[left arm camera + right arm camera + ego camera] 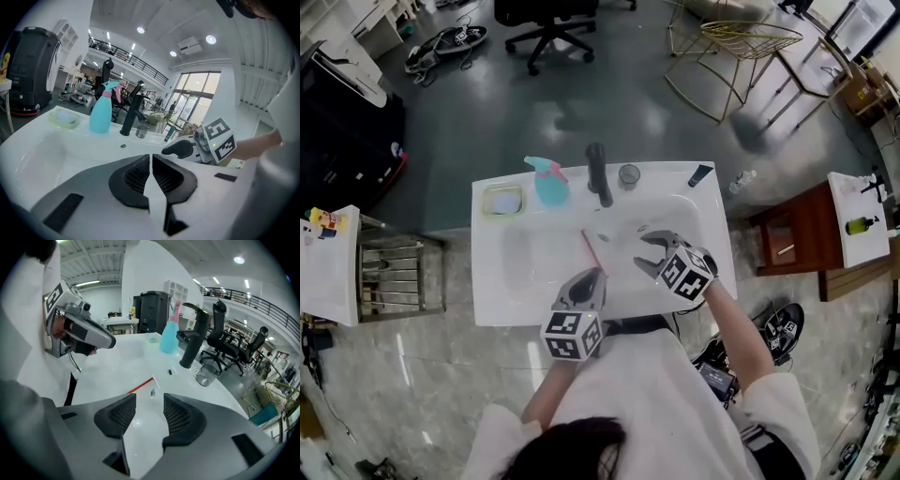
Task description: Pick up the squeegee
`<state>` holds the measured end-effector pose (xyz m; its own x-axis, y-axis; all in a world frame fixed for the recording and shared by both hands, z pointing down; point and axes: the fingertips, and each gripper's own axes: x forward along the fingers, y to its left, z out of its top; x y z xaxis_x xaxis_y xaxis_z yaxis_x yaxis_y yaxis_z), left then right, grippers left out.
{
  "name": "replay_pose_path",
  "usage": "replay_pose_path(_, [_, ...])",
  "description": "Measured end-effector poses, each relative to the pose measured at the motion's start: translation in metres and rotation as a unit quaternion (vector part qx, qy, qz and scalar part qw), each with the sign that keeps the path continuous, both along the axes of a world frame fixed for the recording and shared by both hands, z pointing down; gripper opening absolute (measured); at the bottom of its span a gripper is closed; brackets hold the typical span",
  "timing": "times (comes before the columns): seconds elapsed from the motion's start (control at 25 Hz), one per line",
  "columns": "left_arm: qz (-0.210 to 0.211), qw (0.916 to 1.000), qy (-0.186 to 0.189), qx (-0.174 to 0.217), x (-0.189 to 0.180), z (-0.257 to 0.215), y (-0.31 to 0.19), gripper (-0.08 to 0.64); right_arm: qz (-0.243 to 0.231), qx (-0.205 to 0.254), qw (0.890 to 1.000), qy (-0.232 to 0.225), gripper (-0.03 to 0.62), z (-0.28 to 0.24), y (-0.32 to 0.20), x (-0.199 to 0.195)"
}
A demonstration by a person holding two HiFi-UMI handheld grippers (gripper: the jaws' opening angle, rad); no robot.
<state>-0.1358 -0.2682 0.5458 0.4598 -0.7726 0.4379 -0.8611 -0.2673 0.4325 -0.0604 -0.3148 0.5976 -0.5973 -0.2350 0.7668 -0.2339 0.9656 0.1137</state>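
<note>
The squeegee (590, 249) is a thin red-handled stick lying in the white sink basin (534, 272); in the right gripper view the squeegee (142, 385) shows just beyond the jaws, its near end hidden behind the left jaw. My right gripper (649, 255) hangs over the basin to the squeegee's right, open, with nothing between its pads (149, 414). My left gripper (592, 281) sits at the basin's near edge, close to the handle's near end, shut and empty (151, 160). The left gripper view does not show the squeegee.
Along the sink's back rim stand a green soap dish (502, 200), a blue spray bottle (549, 181), a black faucet (598, 174), a glass cup (629, 174) and a dark small item (700, 174). A wooden side table (787, 234) is right of the sink.
</note>
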Motion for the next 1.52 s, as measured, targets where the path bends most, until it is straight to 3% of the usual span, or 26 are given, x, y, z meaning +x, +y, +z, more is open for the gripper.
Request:
replay_pose_path(0.08, [-0.005,1.0,-0.002,-0.001,-0.001,-0.001,-0.005,0.04,-0.044,0.008,0.998,0.033,0.175,0.008,-0.002,0.0])
replay_pose_path(0.2, [-0.022,0.9997,-0.003,-0.002,-0.006,0.0,-0.013,0.04,-0.119,0.04,0.988,0.093,0.181,0.023,-0.006,0.002])
replay_pose_path(0.28, [-0.033,0.9994,-0.001,-0.005,-0.008,0.002,-0.017,0.04,-0.143,0.044,0.982,0.113,0.183,0.033,-0.012,0.004])
replay_pose_path(0.56, [-0.05,0.9986,-0.007,-0.017,-0.008,0.008,-0.032,0.04,-0.174,0.007,0.974,0.142,0.186,0.065,-0.03,0.003])
replay_pose_path(1.12, [-0.071,0.9966,-0.015,-0.039,-0.009,0.022,-0.054,0.04,-0.233,0.035,0.944,0.229,0.186,0.123,-0.056,0.017])
replay_pose_path(1.52, [-0.093,0.9937,-0.014,-0.062,-0.02,0.036,-0.059,0.04,-0.273,0.038,0.929,0.248,0.186,0.149,-0.056,0.008])
